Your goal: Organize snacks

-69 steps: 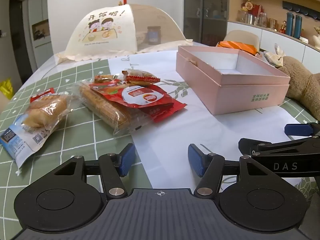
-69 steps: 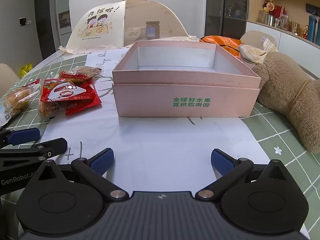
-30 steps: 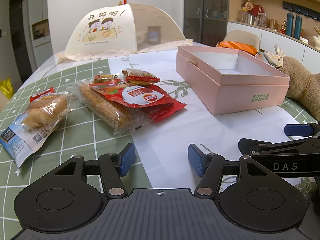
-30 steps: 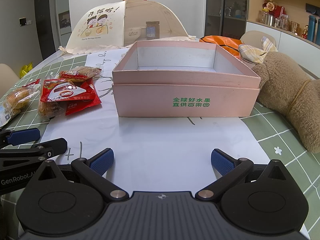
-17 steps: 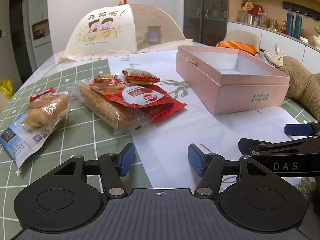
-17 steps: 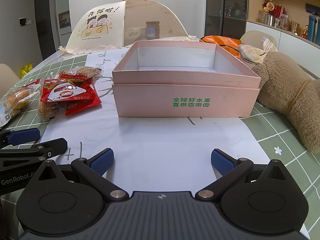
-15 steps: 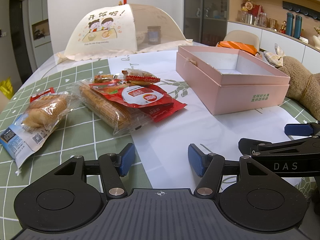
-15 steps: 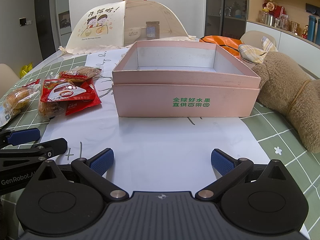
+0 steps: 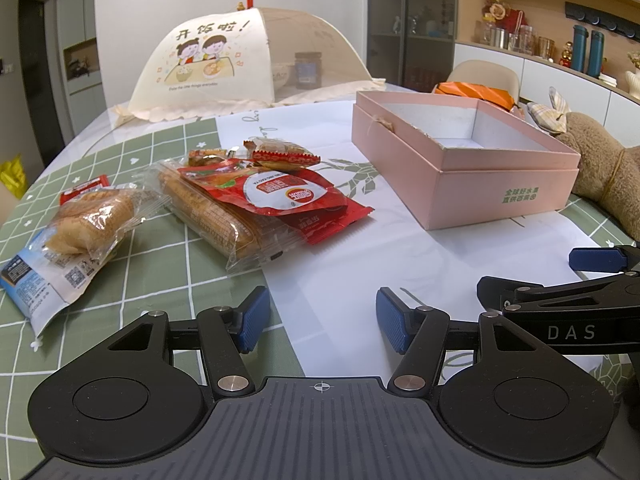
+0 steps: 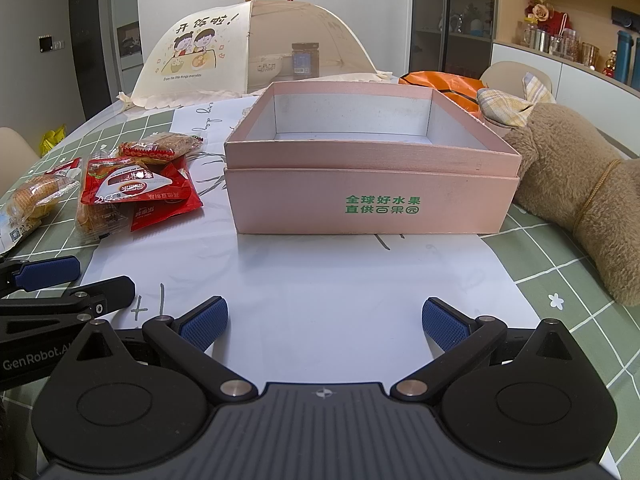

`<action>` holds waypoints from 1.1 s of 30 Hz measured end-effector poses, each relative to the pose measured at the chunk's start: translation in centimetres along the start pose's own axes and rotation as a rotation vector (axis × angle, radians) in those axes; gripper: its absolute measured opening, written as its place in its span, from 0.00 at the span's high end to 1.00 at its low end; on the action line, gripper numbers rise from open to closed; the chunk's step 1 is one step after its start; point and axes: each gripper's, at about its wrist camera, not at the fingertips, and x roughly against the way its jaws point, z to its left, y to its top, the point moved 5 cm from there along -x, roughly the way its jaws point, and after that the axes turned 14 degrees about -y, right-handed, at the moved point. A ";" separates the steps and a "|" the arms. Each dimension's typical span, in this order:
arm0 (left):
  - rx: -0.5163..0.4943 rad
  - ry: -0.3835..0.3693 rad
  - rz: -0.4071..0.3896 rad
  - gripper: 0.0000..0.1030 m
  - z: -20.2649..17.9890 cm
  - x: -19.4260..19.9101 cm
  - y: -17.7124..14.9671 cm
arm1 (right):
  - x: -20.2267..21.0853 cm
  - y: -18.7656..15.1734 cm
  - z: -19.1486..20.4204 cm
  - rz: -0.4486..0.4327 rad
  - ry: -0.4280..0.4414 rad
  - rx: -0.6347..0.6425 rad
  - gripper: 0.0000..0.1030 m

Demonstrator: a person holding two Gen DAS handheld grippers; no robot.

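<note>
Left tongs (image 9: 322,318) held apart, nothing between pads, above white sheet on bench (image 9: 168,256). Right tongs (image 10: 324,324) spread wide, empty, aimed at pink box (image 10: 372,184). Box open, nothing seen inside. Snack packets piled left of box: red packet (image 9: 280,196) on top, bread bag (image 9: 76,232) apart at far left.

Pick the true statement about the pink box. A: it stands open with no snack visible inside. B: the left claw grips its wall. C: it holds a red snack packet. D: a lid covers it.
A: the pink box shows only its bare pale inside, while the red snack packet lies on the table beside it.
</note>
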 end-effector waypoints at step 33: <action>0.253 -0.070 0.063 0.48 14.6 6.9 7.1 | -0.5 2.2 1.9 0.205 0.110 0.148 0.08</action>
